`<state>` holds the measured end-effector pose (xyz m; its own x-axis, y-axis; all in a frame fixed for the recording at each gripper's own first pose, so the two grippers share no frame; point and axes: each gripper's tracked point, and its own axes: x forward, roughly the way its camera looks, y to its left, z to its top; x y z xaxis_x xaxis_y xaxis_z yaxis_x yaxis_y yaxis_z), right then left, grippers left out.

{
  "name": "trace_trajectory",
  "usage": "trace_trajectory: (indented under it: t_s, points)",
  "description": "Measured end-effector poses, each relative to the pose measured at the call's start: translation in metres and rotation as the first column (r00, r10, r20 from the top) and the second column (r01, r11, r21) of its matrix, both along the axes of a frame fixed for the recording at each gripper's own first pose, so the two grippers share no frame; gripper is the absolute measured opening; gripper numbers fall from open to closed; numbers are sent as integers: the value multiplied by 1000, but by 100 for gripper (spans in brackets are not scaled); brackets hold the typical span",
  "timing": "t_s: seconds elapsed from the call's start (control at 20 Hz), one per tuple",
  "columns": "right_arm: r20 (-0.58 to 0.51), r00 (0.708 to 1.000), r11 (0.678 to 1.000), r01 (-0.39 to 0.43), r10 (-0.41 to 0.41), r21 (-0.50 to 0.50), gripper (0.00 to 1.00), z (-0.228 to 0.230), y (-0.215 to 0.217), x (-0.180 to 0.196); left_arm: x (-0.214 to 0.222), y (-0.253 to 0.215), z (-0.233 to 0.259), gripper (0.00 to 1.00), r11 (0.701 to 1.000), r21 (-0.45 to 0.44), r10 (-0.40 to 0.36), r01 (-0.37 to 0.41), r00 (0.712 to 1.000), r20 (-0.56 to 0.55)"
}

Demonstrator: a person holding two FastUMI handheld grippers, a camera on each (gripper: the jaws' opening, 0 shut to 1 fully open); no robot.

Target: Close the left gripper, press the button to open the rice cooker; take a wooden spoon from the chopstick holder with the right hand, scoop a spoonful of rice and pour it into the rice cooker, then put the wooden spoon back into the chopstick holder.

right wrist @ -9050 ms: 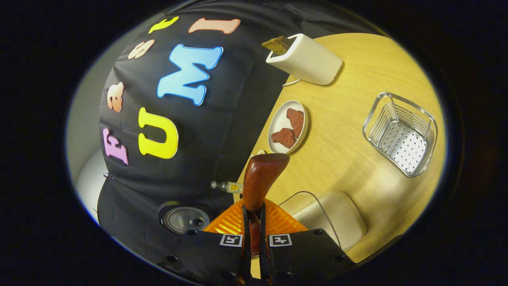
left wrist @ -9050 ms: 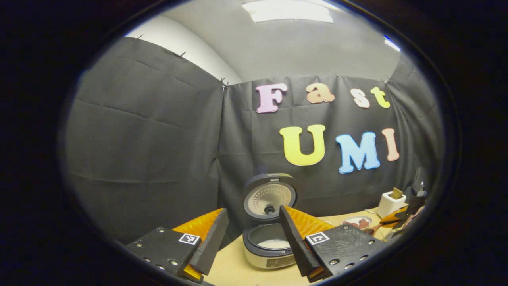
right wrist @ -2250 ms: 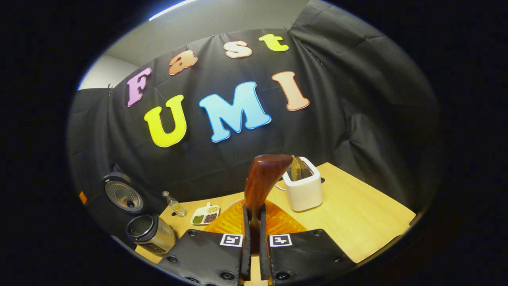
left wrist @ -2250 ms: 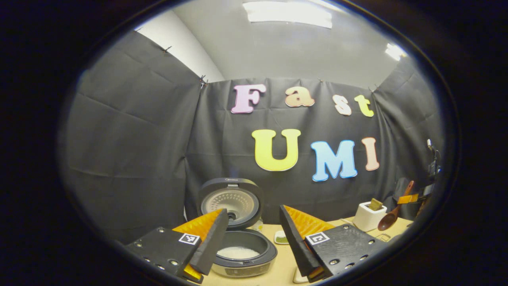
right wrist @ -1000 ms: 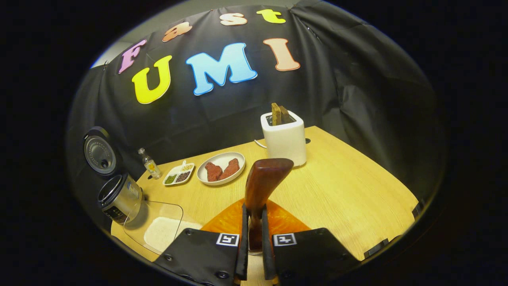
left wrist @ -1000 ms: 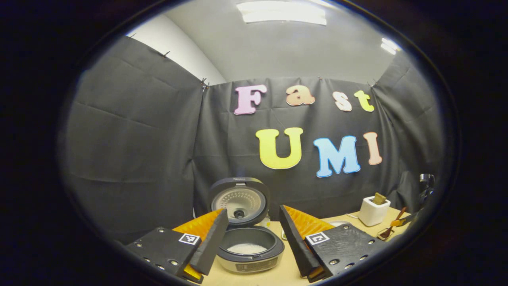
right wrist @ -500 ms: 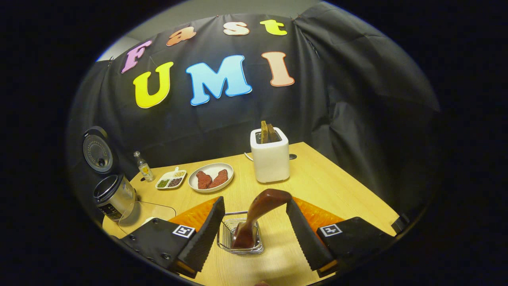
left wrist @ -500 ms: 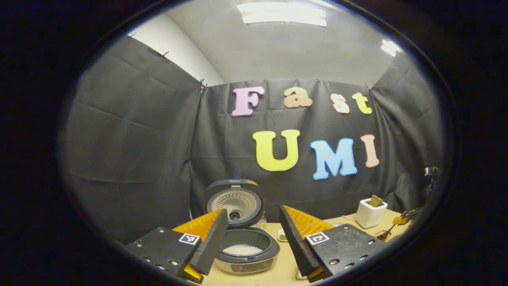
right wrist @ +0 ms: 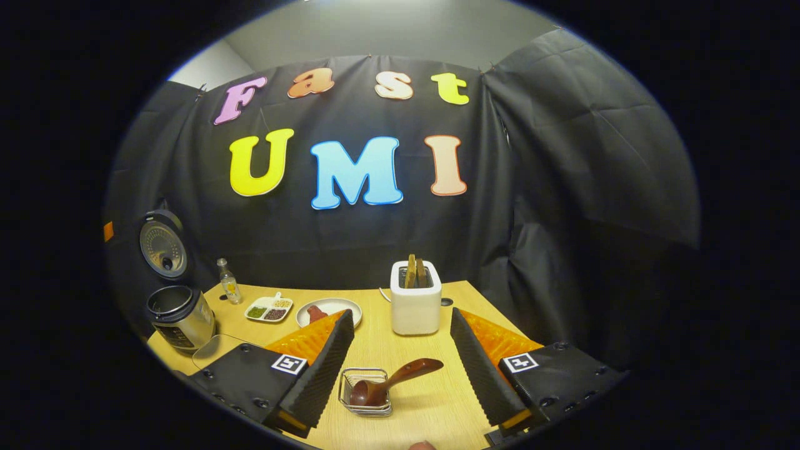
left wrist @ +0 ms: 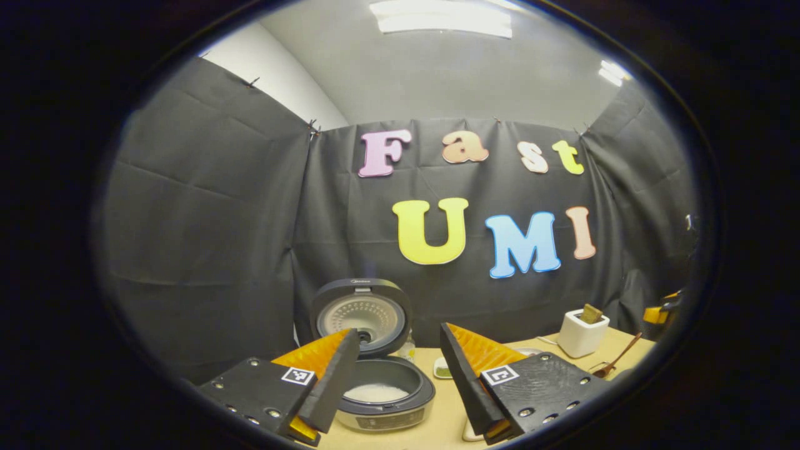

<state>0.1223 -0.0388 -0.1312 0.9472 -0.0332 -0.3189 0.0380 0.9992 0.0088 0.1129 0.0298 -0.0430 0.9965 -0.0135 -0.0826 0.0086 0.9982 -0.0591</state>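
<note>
1. Both sets of fingers stand wide, holding nothing: right gripper (right wrist: pixel 400 369), left gripper (left wrist: pixel 397 381).
2. Dark-brown wooden spoon (right wrist: pixel 390 381) leans bowl-down in the wire-mesh chopstick holder (right wrist: pixel 365 392) on the pale wooden bench (right wrist: pixel 437 406), seemingly returned.
3. Round silver rice cooker (left wrist: pixel 384 400), lid up, holds rice.

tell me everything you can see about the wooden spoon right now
The wooden spoon is dark reddish-brown wood with a glossy finish. Its bowl sits down inside the wire chopstick holder, and its handle leans out over the rim, slanting up to the right above the table. The open right gripper is apart from it, one finger to each side. In the left gripper view it shows small at the far right, leaning the same way.
</note>
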Motion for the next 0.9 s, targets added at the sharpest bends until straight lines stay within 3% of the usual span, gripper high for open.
trace_trajectory:
  t_s: [0.4,0.9]
  points:
    - [30,999,1000,-14,15,-24,98,23,20,-7,58,9,6,80,1000,26,-11,12,1000,-10]
    - [37,999,998,26,-24,-55,98,24,36,-9,140,39,2,80,999,36,-6,7,999,-33]
